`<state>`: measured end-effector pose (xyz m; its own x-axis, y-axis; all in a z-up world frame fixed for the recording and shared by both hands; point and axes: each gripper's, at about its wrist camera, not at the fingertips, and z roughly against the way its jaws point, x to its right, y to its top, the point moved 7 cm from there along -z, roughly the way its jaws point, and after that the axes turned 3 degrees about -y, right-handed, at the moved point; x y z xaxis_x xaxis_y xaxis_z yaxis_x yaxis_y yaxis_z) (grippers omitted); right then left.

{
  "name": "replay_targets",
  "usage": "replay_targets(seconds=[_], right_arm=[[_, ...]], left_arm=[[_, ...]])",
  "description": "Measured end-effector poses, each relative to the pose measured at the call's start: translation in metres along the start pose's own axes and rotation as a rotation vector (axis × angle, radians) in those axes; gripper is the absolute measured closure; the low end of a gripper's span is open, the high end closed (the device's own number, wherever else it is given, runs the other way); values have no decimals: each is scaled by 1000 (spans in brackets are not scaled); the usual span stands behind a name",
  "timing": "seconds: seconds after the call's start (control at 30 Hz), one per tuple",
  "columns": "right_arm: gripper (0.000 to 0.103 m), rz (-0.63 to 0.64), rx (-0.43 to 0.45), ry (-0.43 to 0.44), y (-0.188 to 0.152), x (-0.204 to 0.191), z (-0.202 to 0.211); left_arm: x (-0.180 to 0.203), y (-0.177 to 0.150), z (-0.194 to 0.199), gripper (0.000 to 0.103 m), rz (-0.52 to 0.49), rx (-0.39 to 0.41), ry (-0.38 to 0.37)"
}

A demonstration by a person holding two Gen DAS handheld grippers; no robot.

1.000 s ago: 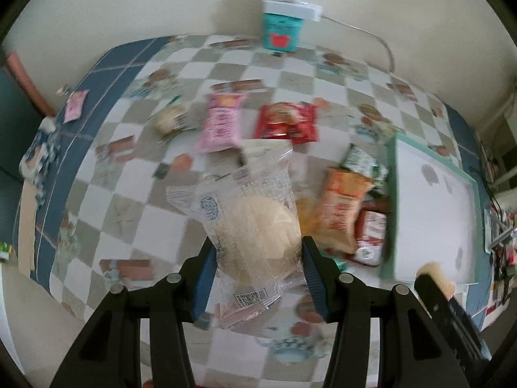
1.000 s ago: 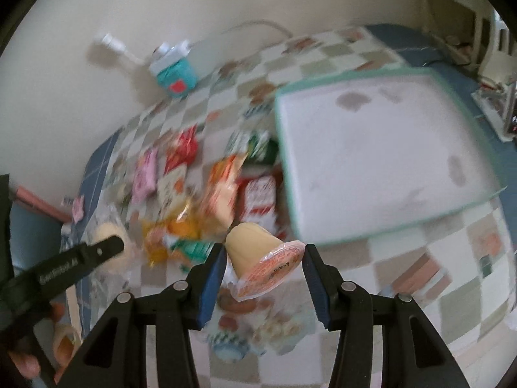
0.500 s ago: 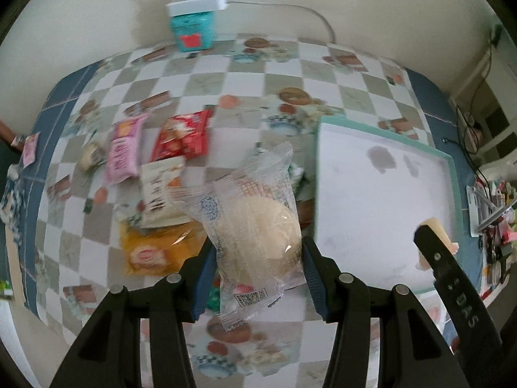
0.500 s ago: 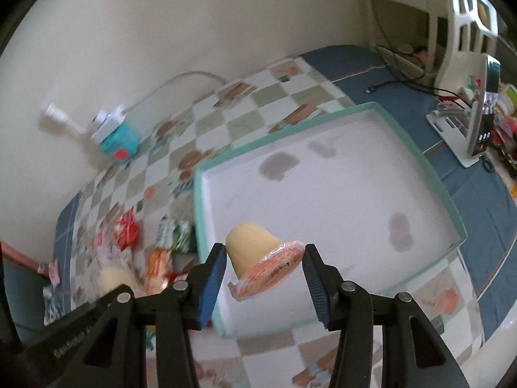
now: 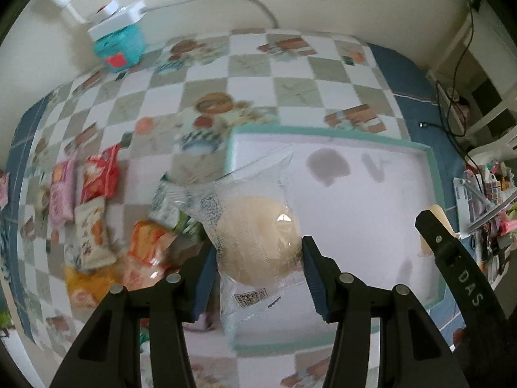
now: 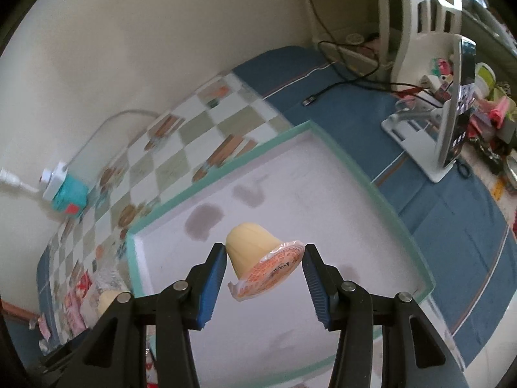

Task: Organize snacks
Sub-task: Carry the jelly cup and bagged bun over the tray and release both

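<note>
Loose snack packets (image 5: pixel 97 213) lie on the checkered table (image 5: pixel 290 87) at left. The left gripper (image 5: pixel 257 268) pinches a clear-wrapped bun (image 5: pixel 255 239) over the tray's (image 5: pixel 332 131) near-left edge; rightward, the right gripper (image 6: pixel 263 270) clasps a jelly cup (image 6: pixel 258 258) above the tray.

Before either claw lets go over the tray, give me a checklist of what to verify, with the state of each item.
1. Left claw gripping the wrapped bun: ok, both pads press the wrapper.
2. Right claw gripping the jelly cup: ok, held tilted between the pads.
3. Tray under the jelly cup: ok.
4. Tray under the bun: cannot tell; the bun sits over the tray's left edge.
5. Tray floor free of snacks: ok, only dark stains show.
6. Claws clear of each other: ok, the right claw shows apart at the edge of the left view.
</note>
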<state>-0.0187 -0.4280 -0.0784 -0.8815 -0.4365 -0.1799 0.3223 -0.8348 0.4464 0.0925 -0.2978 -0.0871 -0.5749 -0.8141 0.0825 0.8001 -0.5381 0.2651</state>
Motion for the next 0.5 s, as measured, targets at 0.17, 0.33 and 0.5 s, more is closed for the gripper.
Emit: replay_targets(seconds=[0.17, 0.33, 0.5], right_arm=[[51, -21, 22, 6, 17, 14, -2], [51, -36, 25, 3, 25, 27, -9], [51, -32, 8, -12, 25, 35, -20]], left_arm=[[17, 15, -10, 49, -26, 26, 23], [25, 23, -21, 49, -21, 30, 31], [28, 27, -30, 49, 1, 33, 36]])
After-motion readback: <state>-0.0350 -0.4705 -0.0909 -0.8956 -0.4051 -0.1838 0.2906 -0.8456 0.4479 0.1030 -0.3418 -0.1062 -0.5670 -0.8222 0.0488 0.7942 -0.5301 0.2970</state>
